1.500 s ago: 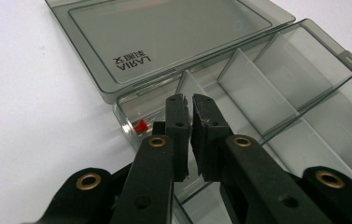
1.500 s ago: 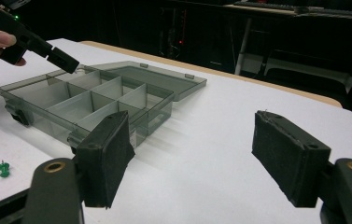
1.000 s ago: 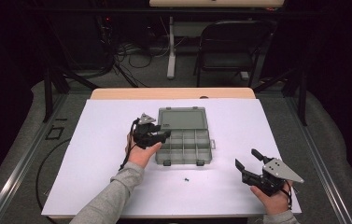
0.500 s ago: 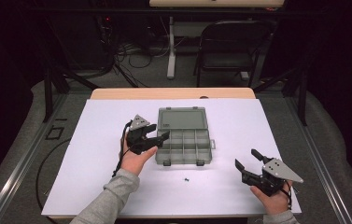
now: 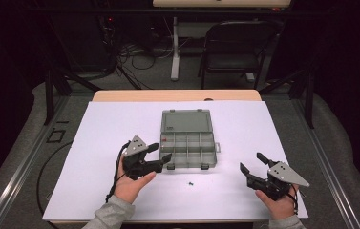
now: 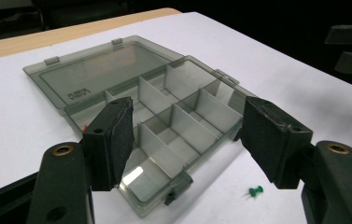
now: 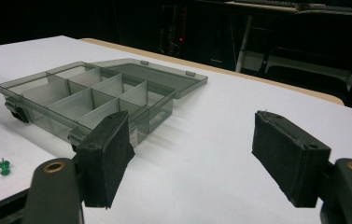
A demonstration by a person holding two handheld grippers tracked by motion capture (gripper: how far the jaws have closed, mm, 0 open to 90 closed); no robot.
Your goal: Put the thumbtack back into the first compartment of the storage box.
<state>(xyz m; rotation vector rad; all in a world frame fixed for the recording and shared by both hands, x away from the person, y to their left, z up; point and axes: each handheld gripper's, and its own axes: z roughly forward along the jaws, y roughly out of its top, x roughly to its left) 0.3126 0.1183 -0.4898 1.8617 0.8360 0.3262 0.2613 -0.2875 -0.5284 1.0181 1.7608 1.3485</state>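
So the left gripper [image 5: 161,153] has just pulled back from the organizer box [image 5: 189,143]. A second ago it was right up against the box's left front corner; now it sits off at the box's 8 o'clock, clear of it. Its jaws have just been opening and now stand spread wide with nothing between them. Reads to me like it dropped something off or finished nudging the box and is backing out.

Going near to far: the right gripper [image 5: 252,162] is closest to the person, down at about 5 o'clock on the counter [image 5: 96,191]. It hasn't budged, and its jaws are spread and empty too.

Next out is a little green pushpin [image 5: 191,182], lying loose on the white counter just in front of the box, roughly between the two grippers. In the left gripper view the pin [image 6: 256,191] is just off the box's front corner, near the right-hand jaw.

Then the box itself, mid-counter, with its lid [image 5: 187,121] flipped flat open toward 12 o'clock. There's a speck of red [image 5: 164,140] in the far-left compartment; it could be another pin, but it's too small to tell.

My guess: the green pin is next to go in, and the left gripper is nearer to it.
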